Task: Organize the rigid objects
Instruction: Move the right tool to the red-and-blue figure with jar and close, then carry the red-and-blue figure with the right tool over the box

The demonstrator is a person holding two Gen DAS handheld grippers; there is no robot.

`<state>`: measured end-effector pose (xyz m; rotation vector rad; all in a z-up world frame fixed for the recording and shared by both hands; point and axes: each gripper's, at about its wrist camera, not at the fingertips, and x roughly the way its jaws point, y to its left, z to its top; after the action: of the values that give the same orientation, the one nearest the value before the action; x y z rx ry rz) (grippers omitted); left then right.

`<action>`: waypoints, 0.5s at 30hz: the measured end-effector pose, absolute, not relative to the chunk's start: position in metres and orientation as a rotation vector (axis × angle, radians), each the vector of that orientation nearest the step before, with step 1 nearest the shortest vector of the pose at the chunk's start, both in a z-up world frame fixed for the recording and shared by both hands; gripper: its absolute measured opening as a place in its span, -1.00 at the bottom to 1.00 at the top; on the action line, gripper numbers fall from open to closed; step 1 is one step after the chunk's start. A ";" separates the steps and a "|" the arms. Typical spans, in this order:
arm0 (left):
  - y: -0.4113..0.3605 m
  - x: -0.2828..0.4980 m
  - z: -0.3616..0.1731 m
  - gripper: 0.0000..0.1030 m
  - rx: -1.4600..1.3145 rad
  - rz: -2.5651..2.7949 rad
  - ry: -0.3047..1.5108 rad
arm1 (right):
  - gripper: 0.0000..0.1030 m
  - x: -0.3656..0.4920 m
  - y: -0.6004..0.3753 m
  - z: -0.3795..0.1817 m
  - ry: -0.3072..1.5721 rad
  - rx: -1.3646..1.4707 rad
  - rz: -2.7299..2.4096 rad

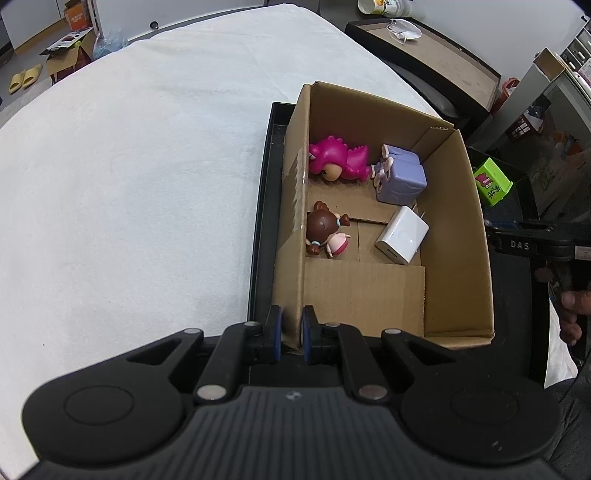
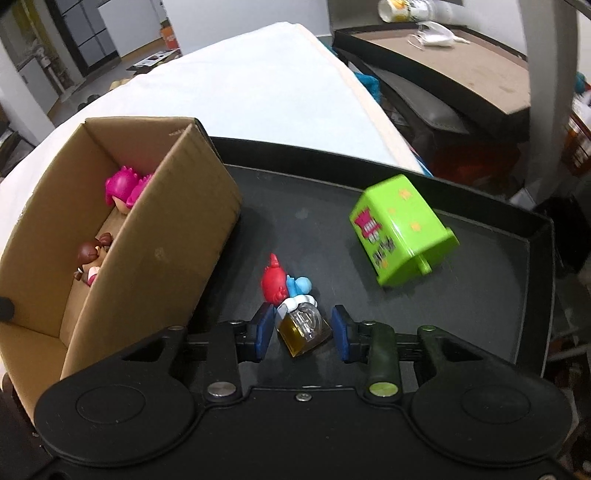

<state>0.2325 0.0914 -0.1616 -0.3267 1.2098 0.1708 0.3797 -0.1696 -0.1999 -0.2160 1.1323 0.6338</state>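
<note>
My left gripper (image 1: pixel 291 332) is shut on the near left wall of the cardboard box (image 1: pixel 461 229), which stands on a black tray (image 1: pixel 262 206). Inside lie a pink dinosaur toy (image 1: pixel 338 158), a purple cube toy (image 1: pixel 400 173), a brown-haired doll (image 1: pixel 325 234) and a white charger (image 1: pixel 402 236). My right gripper (image 2: pixel 301 330) is open around a red and blue figure on a clear amber base (image 2: pixel 295 306) lying on the tray (image 2: pixel 480 295). A green toy box (image 2: pixel 400 236) lies on its side further right; it also shows in the left wrist view (image 1: pixel 493 182).
The tray sits on a table with a white cloth (image 1: pixel 129 166). The box (image 2: pixel 147 240) stands just left of my right gripper. A dark desk with a cup (image 2: pixel 410 9) and a mask (image 1: pixel 404 29) lies beyond the table.
</note>
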 end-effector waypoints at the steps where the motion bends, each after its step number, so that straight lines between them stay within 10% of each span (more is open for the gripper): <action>1: 0.091 0.232 -0.162 -0.80 -0.326 0.171 1.209 | -0.46 0.380 -0.173 -0.199 1.146 -0.188 0.625; 15: 0.093 0.227 -0.157 -0.80 -0.338 0.164 1.189 | -0.56 0.372 -0.184 -0.175 1.150 -0.120 0.563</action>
<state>0.2274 0.0929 -0.1571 -0.3378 1.1888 0.1642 0.3720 -0.1839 -0.1753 -0.1200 1.1502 0.5627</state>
